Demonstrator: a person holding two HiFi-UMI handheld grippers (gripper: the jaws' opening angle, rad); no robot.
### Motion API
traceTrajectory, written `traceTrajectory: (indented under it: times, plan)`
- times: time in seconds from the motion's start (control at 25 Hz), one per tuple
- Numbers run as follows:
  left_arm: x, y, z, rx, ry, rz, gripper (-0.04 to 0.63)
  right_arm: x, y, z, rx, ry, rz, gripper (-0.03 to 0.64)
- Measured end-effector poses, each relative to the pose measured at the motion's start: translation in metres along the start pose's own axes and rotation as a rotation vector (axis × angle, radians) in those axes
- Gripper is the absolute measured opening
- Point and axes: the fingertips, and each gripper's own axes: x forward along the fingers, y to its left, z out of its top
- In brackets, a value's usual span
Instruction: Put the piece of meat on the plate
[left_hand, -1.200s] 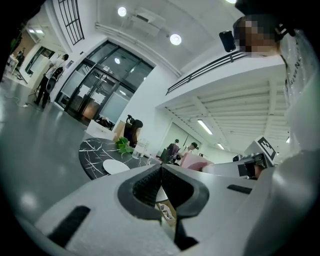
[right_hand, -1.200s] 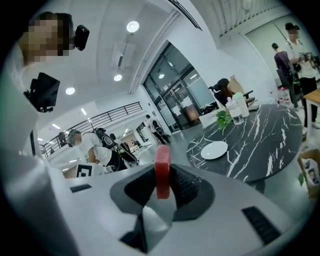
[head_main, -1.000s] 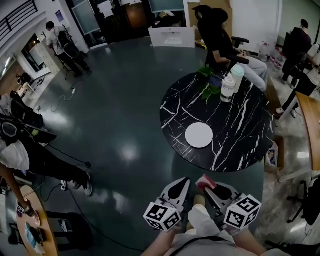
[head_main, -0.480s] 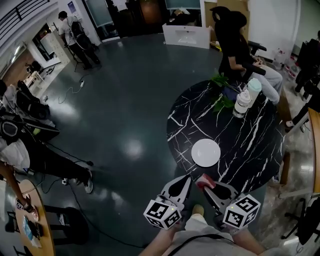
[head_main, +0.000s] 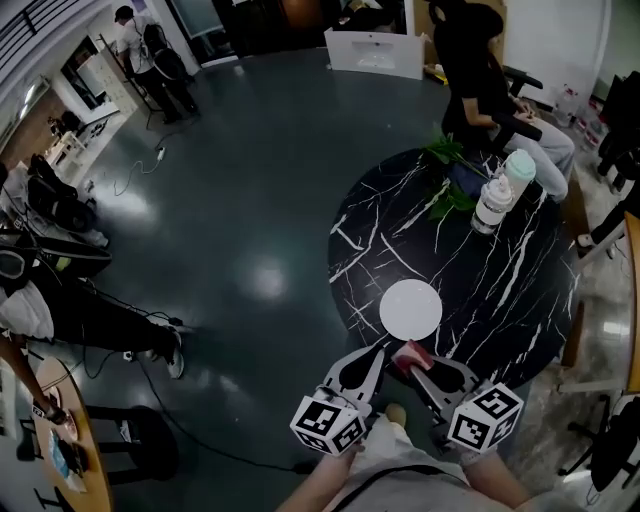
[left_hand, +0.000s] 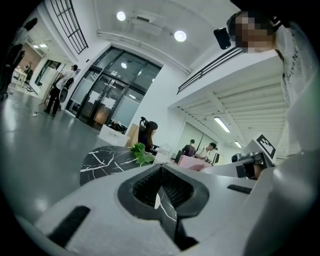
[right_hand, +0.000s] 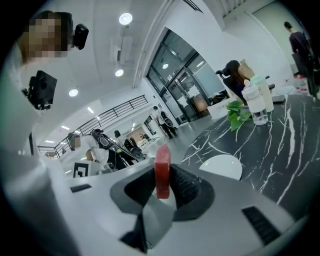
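Claws of yours hover side by side. Your left claw (left_hand: 161, 170) is clenched and holds nothing. Beside it on the right, your right claw (head_main: 408, 362) grasps the red piece of meat (right_hand: 162, 175), which stands upright in its grip. The white plate (head_main: 411, 308) lies just beyond the meat, near the edge of the black marbled table (head_main: 500, 290).

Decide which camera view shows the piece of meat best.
The right gripper view: the piece of meat stands close and red, clamped in the right tongs. The head view shows it small, from above; the left gripper view, only a pinkish patch.
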Motion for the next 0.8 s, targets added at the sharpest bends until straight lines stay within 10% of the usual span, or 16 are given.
traceTrajectory:
  times: [0.8]
  plan:
    - [0.081, 0.098, -0.011, 0.013, 0.090, 0.031, 0.009, 0.079, -0.110, -0.020, 0.085, 0.266, -0.127, 0.087]
